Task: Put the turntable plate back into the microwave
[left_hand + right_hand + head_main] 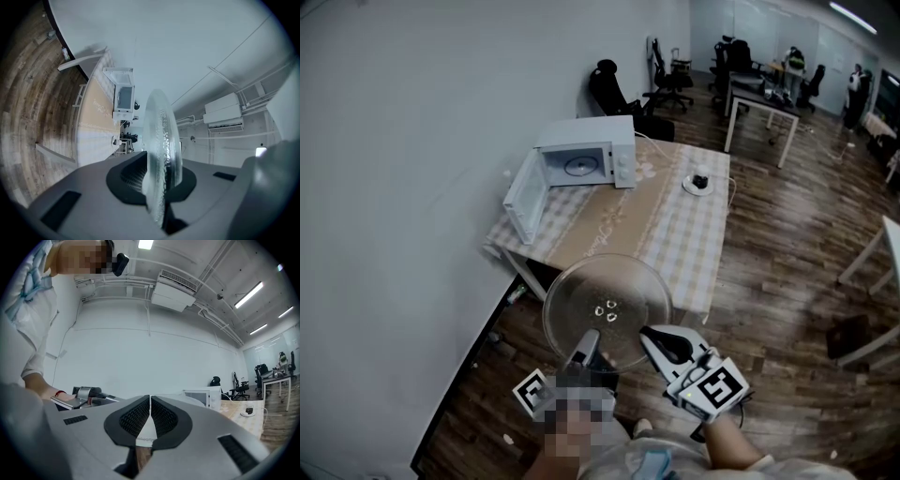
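Turntable plate (pixel 607 307): near rim pinched in left tongs (pixel 586 349).
Right tongs (pixel 649 333): pressed together, empty, just beside it.
Hidden: rim between pads.

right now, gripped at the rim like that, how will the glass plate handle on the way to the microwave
Probably stiff: the glass plate juts out flat though only the left gripper pinches its rim. Likely heavy for that one-sided hold, so it may pivot. Smooth glass could slip, and would likely break if dropped.
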Demonstrator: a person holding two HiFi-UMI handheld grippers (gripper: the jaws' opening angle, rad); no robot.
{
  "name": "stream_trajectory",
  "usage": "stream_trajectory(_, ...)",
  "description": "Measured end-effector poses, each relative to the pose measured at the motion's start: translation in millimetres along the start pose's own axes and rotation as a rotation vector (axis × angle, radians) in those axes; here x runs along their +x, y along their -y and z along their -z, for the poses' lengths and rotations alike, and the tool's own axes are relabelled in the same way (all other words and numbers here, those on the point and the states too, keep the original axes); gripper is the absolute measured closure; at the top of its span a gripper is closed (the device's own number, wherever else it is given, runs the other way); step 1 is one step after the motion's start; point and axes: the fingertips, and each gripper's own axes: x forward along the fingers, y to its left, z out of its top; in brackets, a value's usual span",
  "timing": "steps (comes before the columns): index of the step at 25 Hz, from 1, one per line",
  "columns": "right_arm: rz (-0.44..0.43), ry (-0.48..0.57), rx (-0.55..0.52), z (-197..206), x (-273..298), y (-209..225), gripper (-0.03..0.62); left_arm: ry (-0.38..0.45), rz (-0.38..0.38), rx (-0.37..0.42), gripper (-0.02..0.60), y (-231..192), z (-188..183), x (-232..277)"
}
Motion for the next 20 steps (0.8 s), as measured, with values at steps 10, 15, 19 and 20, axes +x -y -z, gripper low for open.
stream_trajectory(10,-0.012,-0.014,0.014,7,26,17,0.561,0.004,-0.005,0.004,0.563,-7,-22,20)
stream_trajectory(15,-0.014,-0.035,0.011,14,56,31,0.561,-0.002,-0.004,-0.006,0.563,-13,-49,40)
stream_trajectory(19,0.006,-0.042,0.017,21,91,48,0.562,-0.010,-0.014,-0.005,0.563,-22,-79,61)
stream_trajectory(20,0.007,-0.045,0.017,22,100,53,0.562,-0.012,-0.017,-0.007,0.563,-24,-87,67)
